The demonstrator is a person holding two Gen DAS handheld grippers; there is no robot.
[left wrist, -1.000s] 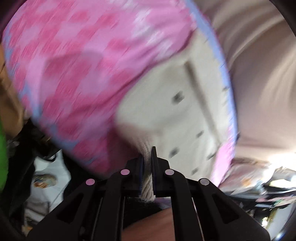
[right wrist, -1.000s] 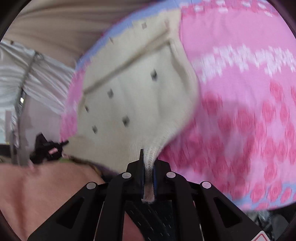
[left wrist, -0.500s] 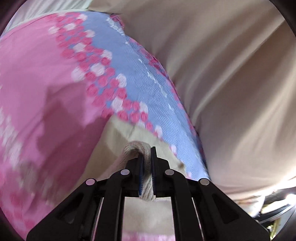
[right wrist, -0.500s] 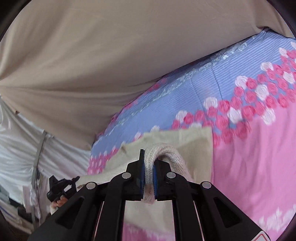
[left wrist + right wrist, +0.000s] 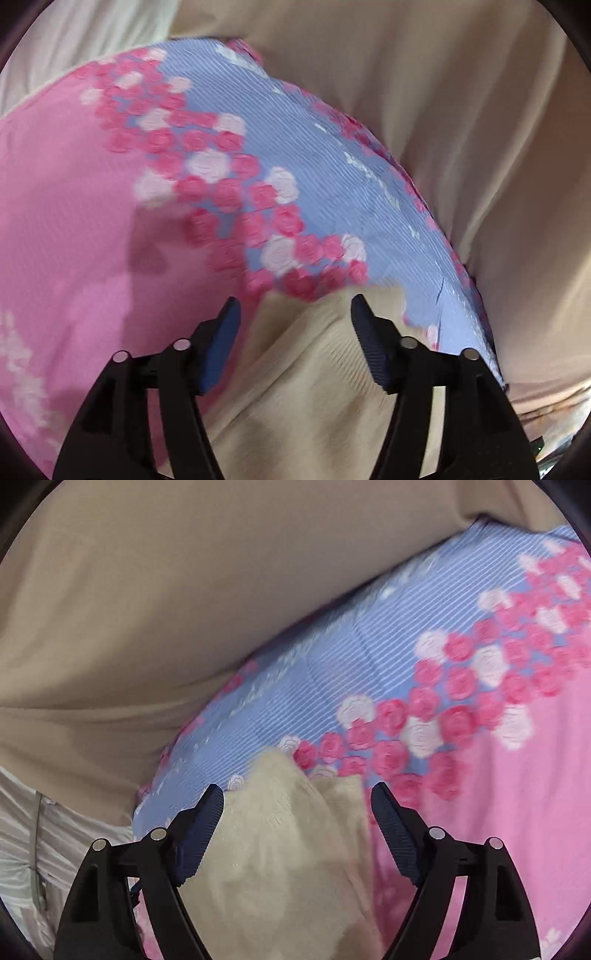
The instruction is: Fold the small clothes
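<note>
The cream knit garment lies on the pink floral bedspread, its folded edge at twelve o'clock from both claws. Left claw and right claw have just opened wide, pads clear; neither is nearer.

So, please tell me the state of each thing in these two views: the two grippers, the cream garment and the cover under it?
left gripper: open, jaws just opened, pads off the cloth.
right gripper: open, jaws just opened, pads off the cloth.
cream knit garment: released, lying bunched between the fingers on the cover.
pink floral bedcover: spread out under the garment.
</note>
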